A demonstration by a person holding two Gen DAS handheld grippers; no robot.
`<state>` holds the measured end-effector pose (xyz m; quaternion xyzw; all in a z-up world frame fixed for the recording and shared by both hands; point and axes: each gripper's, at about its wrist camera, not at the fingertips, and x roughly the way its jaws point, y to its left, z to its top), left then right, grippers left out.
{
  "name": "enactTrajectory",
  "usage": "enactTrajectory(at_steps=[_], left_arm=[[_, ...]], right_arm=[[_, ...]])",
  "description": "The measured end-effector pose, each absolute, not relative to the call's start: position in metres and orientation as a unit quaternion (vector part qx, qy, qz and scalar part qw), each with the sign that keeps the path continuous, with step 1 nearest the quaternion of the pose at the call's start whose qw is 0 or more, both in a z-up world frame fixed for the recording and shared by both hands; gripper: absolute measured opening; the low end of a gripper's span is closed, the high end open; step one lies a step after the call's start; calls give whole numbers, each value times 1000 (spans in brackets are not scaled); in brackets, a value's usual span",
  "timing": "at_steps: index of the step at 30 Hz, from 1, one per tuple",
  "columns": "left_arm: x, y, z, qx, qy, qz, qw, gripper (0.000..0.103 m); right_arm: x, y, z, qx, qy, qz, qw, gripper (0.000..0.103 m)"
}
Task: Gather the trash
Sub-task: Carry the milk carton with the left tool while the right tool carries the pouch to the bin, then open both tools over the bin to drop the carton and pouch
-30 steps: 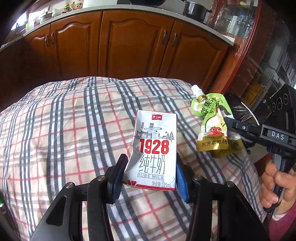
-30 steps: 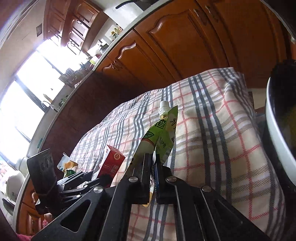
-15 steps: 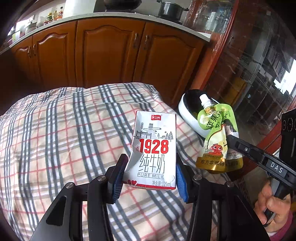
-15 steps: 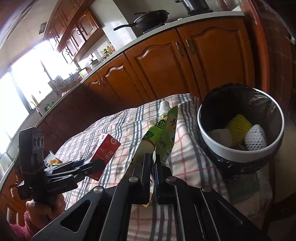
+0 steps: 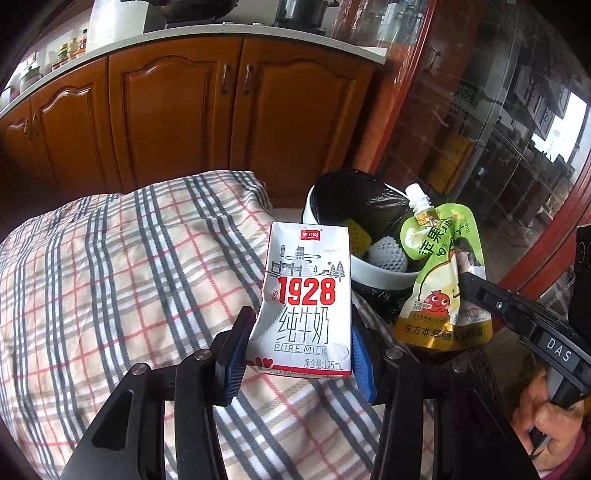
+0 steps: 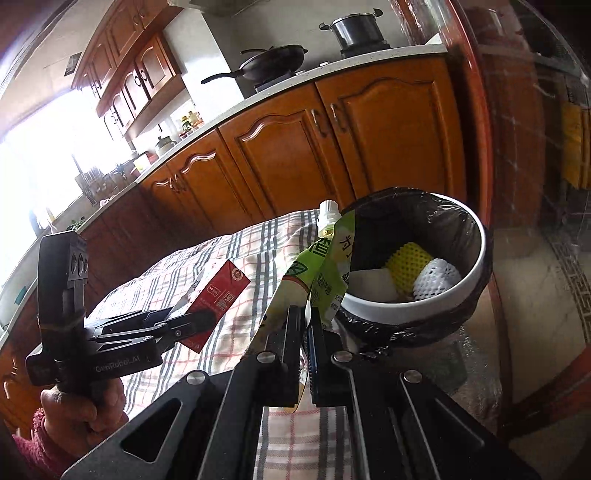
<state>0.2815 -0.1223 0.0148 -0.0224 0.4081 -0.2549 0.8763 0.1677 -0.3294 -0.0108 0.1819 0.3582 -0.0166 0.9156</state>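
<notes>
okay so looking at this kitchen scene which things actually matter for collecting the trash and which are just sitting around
Part of the job:
- milk carton, clamped in the left gripper
- green drink pouch, pinched in the right gripper
- trash bin with black liner, already holding foam fruit nets

Just lying about:
- plaid cloth
- frying pan and pot on the counter
- wooden cabinets

The left gripper (image 5: 299,354) is a matte black plastic frame with silver screw heads, triangular cut-outs and ribbed blue pads on its fingers (image 5: 236,354). The right gripper (image 6: 306,332) matches it, with "DAS" in white on its side. Fuzzy pink sleeves (image 6: 40,439) cover both wrists.
</notes>
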Motion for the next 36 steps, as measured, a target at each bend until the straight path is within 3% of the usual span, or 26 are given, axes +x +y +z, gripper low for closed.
enactTrajectory(at_steps=[36], left_arm=[[391,-269,5,51,444,-271,853,46]], right_arm=[[238,-430,-33,189,418,-64,886,3]])
